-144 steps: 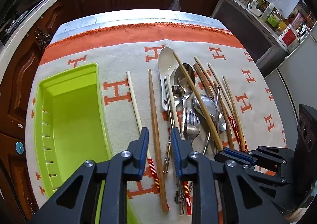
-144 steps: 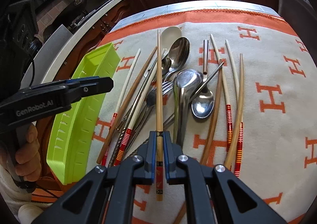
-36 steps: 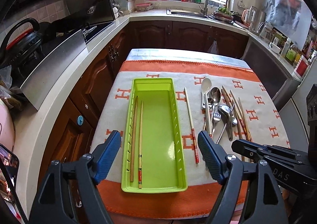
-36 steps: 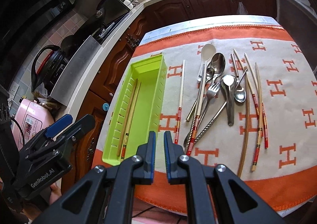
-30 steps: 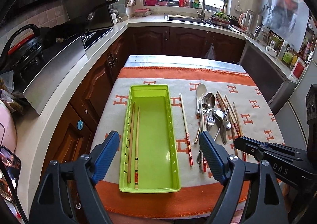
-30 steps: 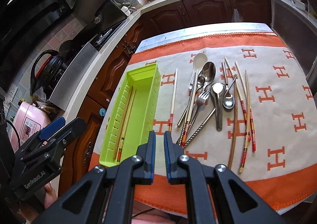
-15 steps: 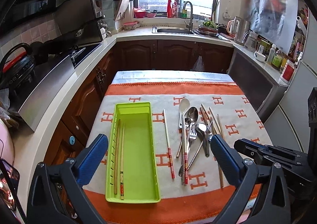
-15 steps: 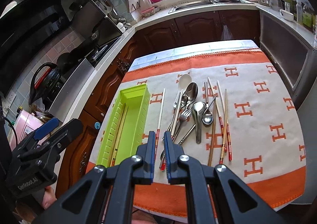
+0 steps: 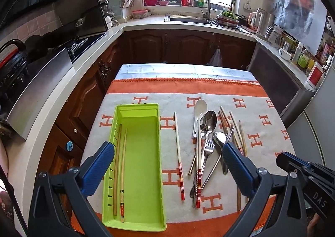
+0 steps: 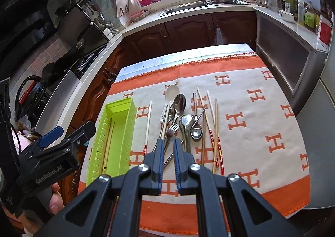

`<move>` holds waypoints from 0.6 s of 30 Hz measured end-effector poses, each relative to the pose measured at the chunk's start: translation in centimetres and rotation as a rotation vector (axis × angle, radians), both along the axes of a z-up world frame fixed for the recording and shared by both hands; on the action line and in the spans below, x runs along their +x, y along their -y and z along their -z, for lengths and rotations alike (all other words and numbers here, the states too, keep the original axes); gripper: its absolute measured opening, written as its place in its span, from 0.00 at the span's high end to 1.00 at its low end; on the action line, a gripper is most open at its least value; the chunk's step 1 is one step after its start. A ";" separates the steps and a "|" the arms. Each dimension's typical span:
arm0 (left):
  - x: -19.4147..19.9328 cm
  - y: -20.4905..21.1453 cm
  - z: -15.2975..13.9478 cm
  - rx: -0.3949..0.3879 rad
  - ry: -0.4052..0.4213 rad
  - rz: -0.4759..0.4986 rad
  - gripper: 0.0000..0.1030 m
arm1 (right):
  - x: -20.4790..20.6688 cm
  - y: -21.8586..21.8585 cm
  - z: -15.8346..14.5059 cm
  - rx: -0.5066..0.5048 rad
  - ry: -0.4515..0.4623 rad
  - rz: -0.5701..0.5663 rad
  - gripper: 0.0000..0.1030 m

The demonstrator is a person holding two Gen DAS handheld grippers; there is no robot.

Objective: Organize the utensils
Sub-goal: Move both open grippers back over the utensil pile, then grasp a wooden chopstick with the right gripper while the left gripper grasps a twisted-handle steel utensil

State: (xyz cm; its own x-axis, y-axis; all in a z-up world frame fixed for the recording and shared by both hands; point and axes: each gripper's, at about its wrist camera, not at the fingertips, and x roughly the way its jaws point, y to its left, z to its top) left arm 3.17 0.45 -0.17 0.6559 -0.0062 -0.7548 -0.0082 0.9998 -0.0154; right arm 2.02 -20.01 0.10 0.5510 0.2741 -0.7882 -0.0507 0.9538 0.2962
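Note:
A lime-green tray (image 9: pixel 138 106) lies on the left of the orange-and-white cloth with two chopsticks (image 9: pixel 119 163) along its left wall. One pale chopstick (image 9: pixel 178 149) rests just right of the tray. Further right is a heap of metal spoons (image 9: pixel 210 118), a fork (image 9: pixel 209 148), a white spoon (image 9: pixel 200 107) and several chopsticks (image 9: pixel 235 126). My left gripper (image 9: pixel 167 147) hovers high over the near end of the tray, wide open and empty. My right gripper (image 10: pixel 168 142) hangs above the near end of the heap, its jaws almost together with nothing in the narrow slit.
The cloth-covered table (image 9: pixel 184 69) stands in a kitchen with dark cabinets (image 9: pixel 188 46) behind it. A stove and counter (image 9: pixel 41 73) run along the left, a metal appliance (image 9: pixel 278 88) stands at the right. A person's hand (image 10: pixel 55 201) holds the left gripper's handle.
Both grippers have drawn back and up from the table, so tray and utensils look smaller. The left jaws have spread wider. The utensils have not moved.

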 end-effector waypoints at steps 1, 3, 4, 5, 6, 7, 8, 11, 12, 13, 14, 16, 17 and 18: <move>0.3 0.0 0.3 0.004 0.004 0.002 0.01 | 0.1 0.1 0.1 -0.008 -0.003 0.007 0.91; 0.7 0.1 0.9 0.000 0.012 0.012 0.01 | 0.4 0.4 0.3 -0.024 -0.010 0.024 0.91; 1.0 0.1 1.3 -0.005 0.015 0.016 0.01 | 0.5 0.5 0.4 -0.030 -0.014 0.031 0.91; 1.3 0.2 1.6 -0.009 0.016 0.019 0.01 | 0.7 0.7 0.5 -0.034 -0.017 0.037 0.91; 1.6 0.2 2.0 -0.016 0.014 0.022 0.01 | 0.8 0.9 0.7 -0.038 -0.021 0.045 0.91; 2.1 0.2 2.4 -0.024 0.008 0.024 0.01 | 1.1 1.2 1.0 -0.042 -0.027 0.052 0.91; 2.6 0.3 2.9 -0.036 0.000 0.028 0.01 | 1.3 1.4 1.2 -0.046 -0.031 0.058 0.91; 4.0 0.2 4.5 -0.106 -0.035 0.059 0.01 | 2.4 2.1 2.4 -0.065 -0.047 0.071 0.91; 4.5 0.1 5.1 -0.141 -0.055 0.069 0.01 | 2.8 2.4 2.9 -0.069 -0.056 0.073 0.91; 5.1 0.1 5.8 -0.158 -0.084 0.066 0.01 | 3.2 2.7 3.4 -0.069 -0.064 0.071 0.91; 5.7 0.3 6.6 -0.149 -0.112 0.057 0.03 | 3.6 3.0 4.0 -0.067 -0.070 0.068 0.91; 6.6 0.9 7.9 -0.107 -0.145 0.058 0.11 | 4.5 3.5 5.1 -0.068 -0.086 0.065 0.91; 6.9 1.1 8.6 -0.089 -0.161 0.058 0.12 | 4.8 3.7 5.7 -0.069 -0.097 0.063 0.91; 7.2 1.5 9.2 -0.078 -0.182 0.061 0.13 | 5.3 3.9 6.4 -0.066 -0.111 0.057 0.91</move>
